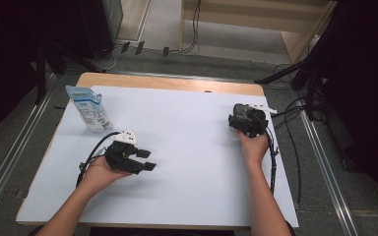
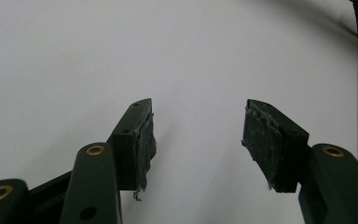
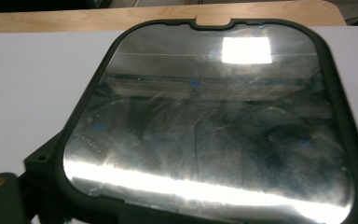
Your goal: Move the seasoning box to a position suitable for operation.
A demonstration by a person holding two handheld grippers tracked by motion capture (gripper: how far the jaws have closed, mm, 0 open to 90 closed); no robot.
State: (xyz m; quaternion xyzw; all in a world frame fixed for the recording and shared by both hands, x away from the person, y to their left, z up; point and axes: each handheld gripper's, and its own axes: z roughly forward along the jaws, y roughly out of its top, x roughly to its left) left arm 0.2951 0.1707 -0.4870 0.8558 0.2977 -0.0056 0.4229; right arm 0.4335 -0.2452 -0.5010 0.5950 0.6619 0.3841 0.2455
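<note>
The fingers of the left gripper stand spread with only bare white worktop between them. Their dark pads are frayed, and a loose thread hangs from one of them. In the high view the left gripper lies low over the near left part of the worktop, held in the person's left hand, its fingers pointing toward the middle.

The right gripper, held in the right hand, is near the far right edge. In its own view a mirror with a dark rounded frame lies across the fingers and hides almost all of them. One finger shows only as a stub at the lower left corner. The pads are covered, but the mirror's near edge sits right at them, lifted and tilted off the worktop, so the fingers seem to pinch that edge. The glass is smeared and throws back bright glare. From above, the mirror blends into the dark gripper and is hard to make out.

A blue-and-white pouch stands at the far left, well apart from both grippers; its print is too small to read.
</note>
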